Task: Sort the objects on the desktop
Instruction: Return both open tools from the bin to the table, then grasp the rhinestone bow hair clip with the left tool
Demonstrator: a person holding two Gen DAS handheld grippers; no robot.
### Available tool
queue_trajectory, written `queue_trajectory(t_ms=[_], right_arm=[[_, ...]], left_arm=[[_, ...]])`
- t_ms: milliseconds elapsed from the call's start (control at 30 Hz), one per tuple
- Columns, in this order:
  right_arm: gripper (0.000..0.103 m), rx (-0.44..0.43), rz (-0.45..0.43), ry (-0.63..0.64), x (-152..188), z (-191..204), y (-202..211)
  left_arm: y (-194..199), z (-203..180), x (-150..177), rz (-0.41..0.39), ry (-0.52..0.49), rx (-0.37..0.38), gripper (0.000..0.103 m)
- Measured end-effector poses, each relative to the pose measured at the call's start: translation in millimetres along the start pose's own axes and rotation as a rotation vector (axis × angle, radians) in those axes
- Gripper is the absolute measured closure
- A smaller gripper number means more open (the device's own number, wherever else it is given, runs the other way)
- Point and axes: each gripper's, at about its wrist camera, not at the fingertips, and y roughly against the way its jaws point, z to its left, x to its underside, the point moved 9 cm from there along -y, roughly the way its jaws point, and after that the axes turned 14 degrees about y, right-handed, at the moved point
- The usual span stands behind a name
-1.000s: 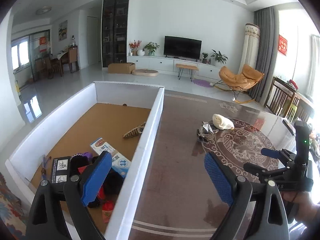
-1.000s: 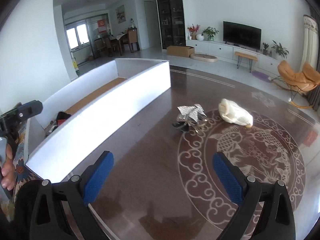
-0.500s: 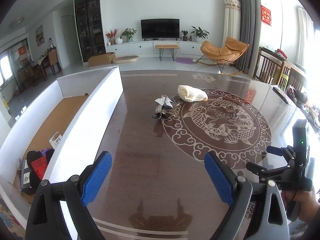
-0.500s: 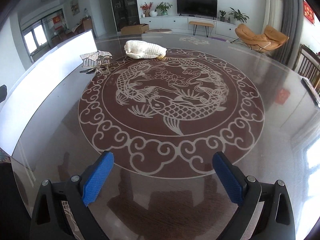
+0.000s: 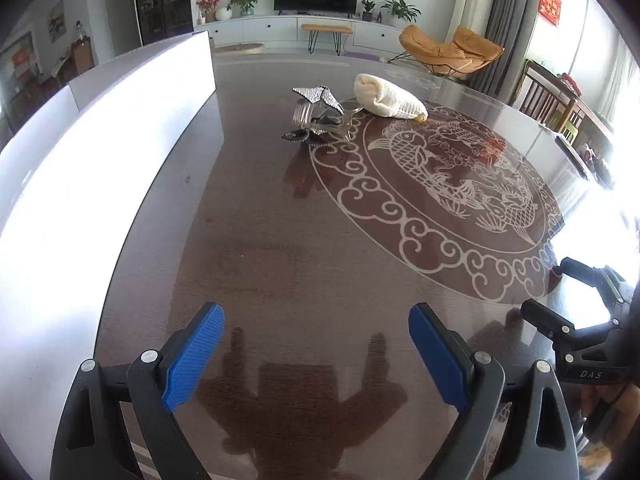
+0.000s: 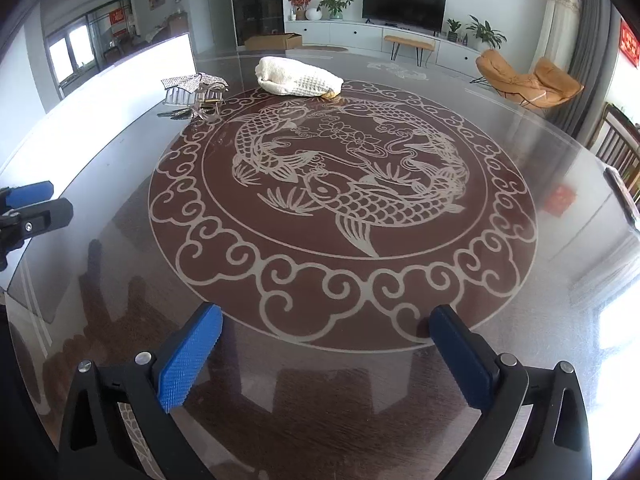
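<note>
A cream knitted bundle (image 5: 387, 97) (image 6: 299, 77) lies at the far side of the round glass table. Beside it, to the left, sits a small pile of silvery, sparkly items (image 5: 318, 114) (image 6: 194, 94) with dark pieces under it. A white-walled box (image 5: 100, 152) (image 6: 120, 92) stands along the table's left side; its inside is hidden. My left gripper (image 5: 316, 350) is open and empty over the near table, well short of the pile. My right gripper (image 6: 326, 354) is open and empty near the front edge of the fish pattern.
The table (image 6: 340, 420) is dark glass with a carved fish medallion (image 6: 344, 192). The right gripper's body and a hand show at the right edge of the left wrist view. Beyond lie a living room, an orange chair (image 5: 448, 46) and wooden chairs (image 5: 560, 100).
The left gripper swung from over the box's contents to the right, over the table, and now faces the pile. The right gripper turned right onto the fish medallion. Both stayed open.
</note>
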Motion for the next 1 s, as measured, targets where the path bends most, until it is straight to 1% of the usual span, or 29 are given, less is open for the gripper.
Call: queue_trajectory(t_ms=[67,100,167,200,233,333,500,700,867,900,933,1000], right_arm=[[0.0,0.001,0.0,0.0,0,0,0],[0.0,0.001,0.0,0.0,0,0,0],[0.0,0.0,0.0,0.0,0,0,0],[0.0,0.0,0.0,0.0,0,0,0],[0.0,0.0,0.0,0.0,0,0,0],[0.0,0.0,0.0,0.0,0,0,0],[0.0,0.0,0.0,0.0,1,0,0],[0.0,0.0,0.0,0.0,1,0,0],[0.0,0.0,0.0,0.0,1,0,0],[0.0,0.0,0.0,0.0,1,0,0],[0.0,0.0,0.0,0.0,1,0,0],[0.0,0.0,0.0,0.0,1,0,0]], left_arm=[[-13,2,2,0.02,0.002,-0.014,0.009],[-15,1,0,-0.01,-0.018,-0.036,0.008],[-22,-4,-4,-0.028,-0.056,-0.06,0.005],[-25,-7,-7,-0.031,-0.064,-0.043,0.004],[-29,-9,-11,-0.036,-0.07,-0.041,0.0],[-43,-16,-31,-0.042,-0.083,-0.027,0.0],[-66,-34,-73,-0.034,-0.131,0.004,0.0],[-93,-38,-121,-0.043,-0.069,-0.035,0.0],[-103,-42,-137,-0.052,-0.057,-0.038,0.0],[-101,-41,-139,-0.076,-0.055,-0.032,0.016],[-96,-39,-140,-0.102,-0.059,-0.021,0.038],[-90,-34,-138,-0.116,-0.066,-0.013,0.054]])
